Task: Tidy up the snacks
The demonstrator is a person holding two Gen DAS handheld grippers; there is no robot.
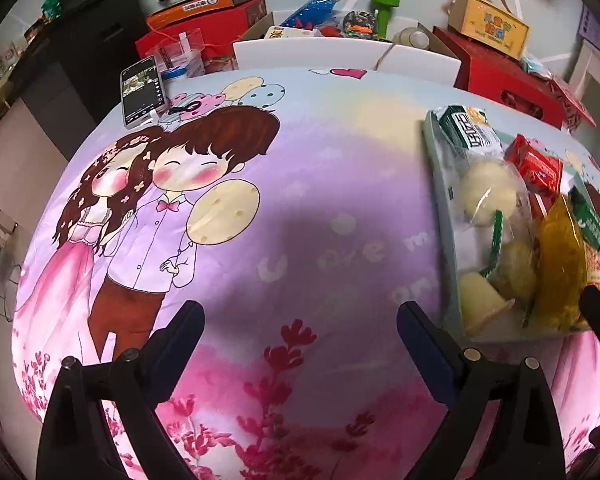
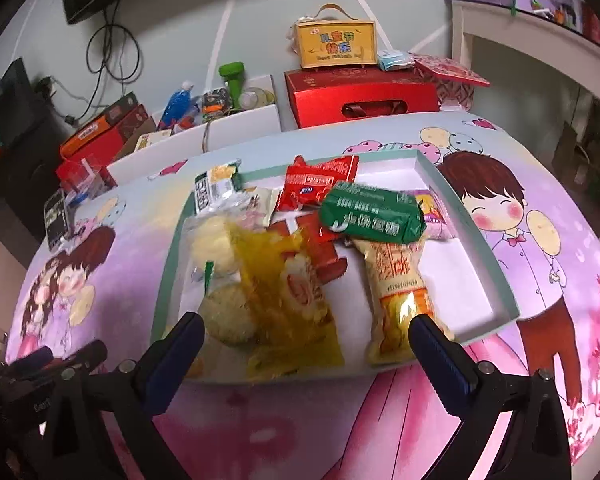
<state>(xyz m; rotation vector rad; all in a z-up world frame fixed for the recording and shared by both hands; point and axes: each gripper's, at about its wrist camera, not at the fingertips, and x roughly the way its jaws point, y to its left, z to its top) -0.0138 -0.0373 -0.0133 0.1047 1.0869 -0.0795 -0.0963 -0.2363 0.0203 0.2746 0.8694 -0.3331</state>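
Both tongs stood wide & empty, left gripper (image 1: 300,320) over bare cloth, right gripper (image 2: 306,330) above the snack tray (image 2: 466,216), prob. needing a descent onto the yellow packet (image 2: 284,296).

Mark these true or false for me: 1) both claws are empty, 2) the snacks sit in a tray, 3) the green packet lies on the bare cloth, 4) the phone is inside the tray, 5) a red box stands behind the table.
1) True: the left claw and right claw are open with nothing held.
2) True: the snacks lie in the tray.
3) False: the green packet rests on other snacks inside the tray.
4) False: the phone lies on the cloth, far from the tray.
5) True: the red box.
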